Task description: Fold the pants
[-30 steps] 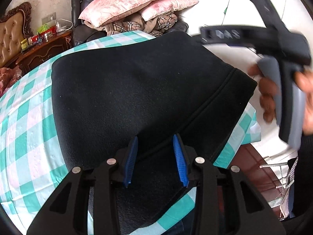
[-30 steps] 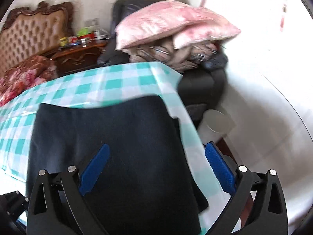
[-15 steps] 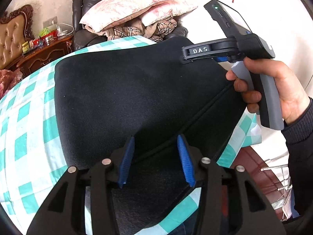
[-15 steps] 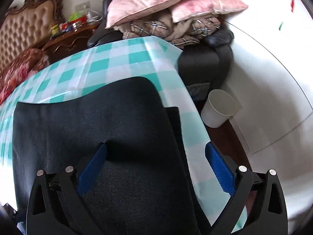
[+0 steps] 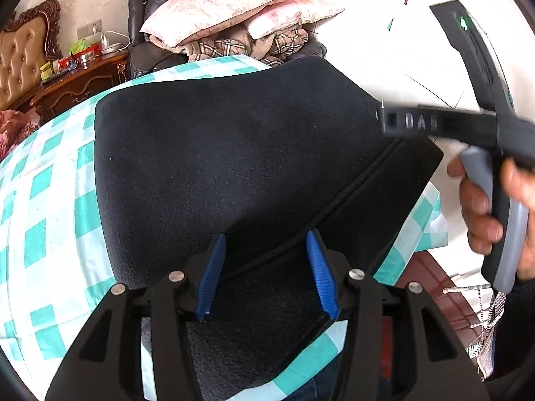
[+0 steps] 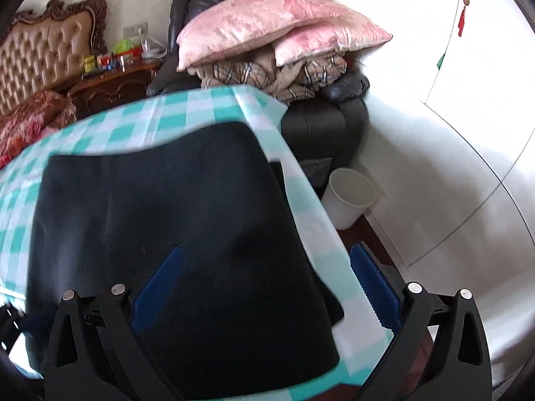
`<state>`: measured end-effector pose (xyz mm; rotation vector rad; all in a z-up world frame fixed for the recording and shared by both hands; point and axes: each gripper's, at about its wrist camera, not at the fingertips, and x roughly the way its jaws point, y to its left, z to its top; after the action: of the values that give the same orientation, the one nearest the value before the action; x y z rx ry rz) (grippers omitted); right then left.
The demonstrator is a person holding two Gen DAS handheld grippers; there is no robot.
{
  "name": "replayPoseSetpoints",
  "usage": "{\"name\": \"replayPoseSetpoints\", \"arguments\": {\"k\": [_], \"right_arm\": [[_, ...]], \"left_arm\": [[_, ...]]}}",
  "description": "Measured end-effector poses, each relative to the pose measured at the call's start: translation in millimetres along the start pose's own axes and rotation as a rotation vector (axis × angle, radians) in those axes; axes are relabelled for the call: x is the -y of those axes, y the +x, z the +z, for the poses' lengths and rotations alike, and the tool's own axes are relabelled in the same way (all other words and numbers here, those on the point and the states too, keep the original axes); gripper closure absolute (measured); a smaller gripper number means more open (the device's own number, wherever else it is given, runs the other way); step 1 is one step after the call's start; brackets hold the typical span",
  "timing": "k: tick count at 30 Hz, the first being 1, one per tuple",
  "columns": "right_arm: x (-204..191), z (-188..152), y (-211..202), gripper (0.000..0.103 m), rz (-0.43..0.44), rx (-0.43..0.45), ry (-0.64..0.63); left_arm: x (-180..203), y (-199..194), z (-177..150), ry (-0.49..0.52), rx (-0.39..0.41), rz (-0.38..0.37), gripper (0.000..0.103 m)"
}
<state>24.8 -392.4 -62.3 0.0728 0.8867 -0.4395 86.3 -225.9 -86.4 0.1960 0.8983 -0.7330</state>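
Observation:
Black pants (image 5: 234, 153) lie folded flat on a table with a teal and white checked cloth (image 5: 50, 200). My left gripper (image 5: 265, 237) hovers over their near edge, where a folded layer's seam runs. Its jaws are opening, with the fabric below and between the blue pads (image 5: 214, 267), which do not press on it. In the right wrist view the pants (image 6: 167, 217) fill the middle, and my right gripper (image 6: 267, 257) stands wide open over their right side, holding nothing. The left wrist view shows a hand on the right gripper's handle (image 5: 508, 214), blurred, at the pants' right corner.
Behind the table stands a dark armchair (image 6: 321, 127) piled with pink pillows (image 6: 267, 23) and plaid blankets. A white bin (image 6: 347, 200) sits on the floor by the table's right edge. A wooden cabinet (image 5: 80, 80) and a tufted headboard (image 6: 43, 56) are at the far left.
The left gripper's jaws have widened while staying over the pants' near edge. The right gripper, seen from the left, has swung out to the right and is blurred with motion.

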Motion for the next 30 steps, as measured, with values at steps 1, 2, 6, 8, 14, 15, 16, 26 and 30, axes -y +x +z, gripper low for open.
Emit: {"name": "replayPoseSetpoints", "arguments": {"k": [1, 2, 6, 8, 14, 15, 16, 26, 30], "right_arm": [[0, -3, 2, 0.007, 0.003, -0.011, 0.000], [1, -6, 6, 0.008, 0.005, -0.028, 0.002], [6, -16, 18, 0.008, 0.032, -0.067, 0.029], [7, -18, 20, 0.008, 0.040, -0.069, 0.034], [9, -26, 25, 0.008, 0.064, -0.066, 0.056], [9, -26, 25, 0.008, 0.062, -0.063, 0.054], [8, -26, 25, 0.008, 0.061, -0.061, 0.052], [11, -30, 28, 0.007, 0.086, -0.061, 0.067], [13, -32, 28, 0.007, 0.090, -0.059, 0.072]], "left_arm": [[0, 0, 0, 0.000, -0.001, 0.000, 0.052], [0, 0, 0, 0.000, -0.002, 0.000, 0.052], [-1, 1, 1, -0.006, -0.008, -0.002, 0.051], [-2, 0, 3, -0.018, -0.004, 0.004, 0.047], [4, -20, 47, 0.041, 0.119, 0.093, 0.045], [4, -16, 58, 0.043, 0.115, 0.068, 0.046], [4, -9, 73, 0.051, 0.108, 0.038, 0.047], [27, 96, 175, 0.147, 0.025, -0.032, 0.080], [32, 131, 192, 0.131, -0.050, -0.026, 0.080]]}}
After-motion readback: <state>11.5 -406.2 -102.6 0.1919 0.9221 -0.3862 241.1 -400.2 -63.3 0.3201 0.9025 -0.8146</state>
